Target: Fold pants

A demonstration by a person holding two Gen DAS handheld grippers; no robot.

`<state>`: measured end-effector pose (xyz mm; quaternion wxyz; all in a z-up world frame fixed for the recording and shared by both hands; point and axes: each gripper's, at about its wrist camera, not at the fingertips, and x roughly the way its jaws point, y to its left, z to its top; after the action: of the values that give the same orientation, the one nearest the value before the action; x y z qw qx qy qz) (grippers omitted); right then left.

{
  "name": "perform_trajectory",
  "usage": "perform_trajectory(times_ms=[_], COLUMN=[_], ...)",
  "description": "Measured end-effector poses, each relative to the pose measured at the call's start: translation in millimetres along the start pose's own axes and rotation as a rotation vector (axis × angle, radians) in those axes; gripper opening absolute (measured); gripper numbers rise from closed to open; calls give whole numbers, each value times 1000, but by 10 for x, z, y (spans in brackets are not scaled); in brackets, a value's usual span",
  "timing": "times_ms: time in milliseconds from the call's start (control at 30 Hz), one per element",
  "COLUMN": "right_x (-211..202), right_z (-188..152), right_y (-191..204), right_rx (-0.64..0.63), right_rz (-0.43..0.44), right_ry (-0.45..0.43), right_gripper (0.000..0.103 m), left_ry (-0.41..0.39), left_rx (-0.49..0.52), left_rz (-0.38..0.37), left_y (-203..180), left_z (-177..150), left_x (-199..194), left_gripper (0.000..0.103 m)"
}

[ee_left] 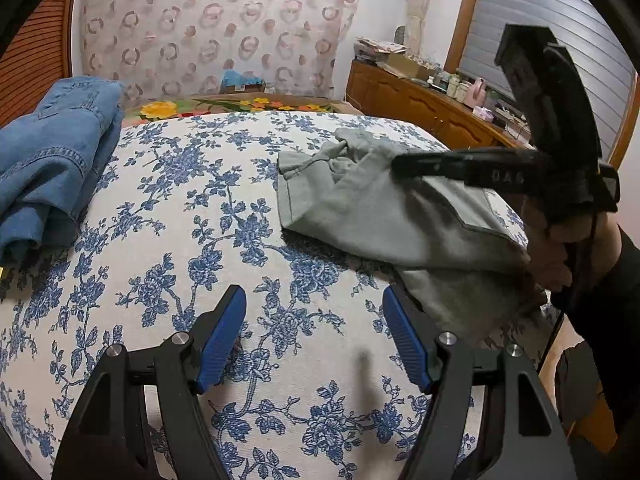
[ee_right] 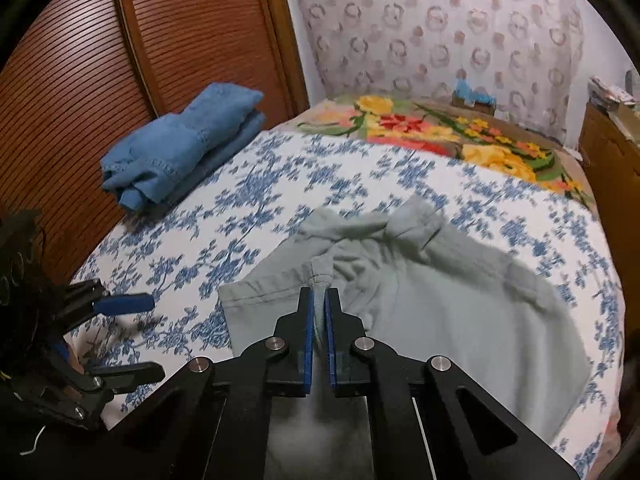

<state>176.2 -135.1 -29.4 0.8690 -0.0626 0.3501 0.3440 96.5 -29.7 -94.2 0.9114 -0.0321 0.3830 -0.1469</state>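
Note:
Grey-green pants (ee_right: 440, 300) lie crumpled on the blue-flowered bed sheet (ee_right: 280, 184). My right gripper (ee_right: 319, 294) is shut on a fold of their fabric near a seam, and the cloth runs up between the blue pads. In the left wrist view the same pants (ee_left: 360, 216) sit at the right, with the right gripper (ee_left: 400, 165) reaching in over them from a person's hand (ee_left: 560, 256). My left gripper (ee_left: 313, 294) stands open above bare sheet, just left of the pants' near edge, with nothing between its fingers. From the right wrist view the left gripper (ee_right: 148, 338) shows at the far left.
Folded blue jeans (ee_right: 180, 148) lie at the bed's far left beside a slatted wooden door (ee_right: 120, 60). A bright floral blanket (ee_right: 440, 128) covers the head end. A wooden dresser (ee_left: 420, 100) with clutter stands along the right wall.

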Motion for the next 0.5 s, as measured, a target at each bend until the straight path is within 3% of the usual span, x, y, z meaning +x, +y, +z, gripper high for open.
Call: perform_trajectory(times_ms=[233,500], right_x=[-206,-119], right_z=[-2,-127], right_y=[-279,-843], right_rx=[19,90], right_rz=[-124,-251], right_ry=[-54,8], right_gripper=[5,5], left_ry=[3,30], left_rx=[53,100], left_rz=[-7,-17], left_y=[-134,-288], left_z=[95,169], left_x=[72,244], left_gripper=[72,72])
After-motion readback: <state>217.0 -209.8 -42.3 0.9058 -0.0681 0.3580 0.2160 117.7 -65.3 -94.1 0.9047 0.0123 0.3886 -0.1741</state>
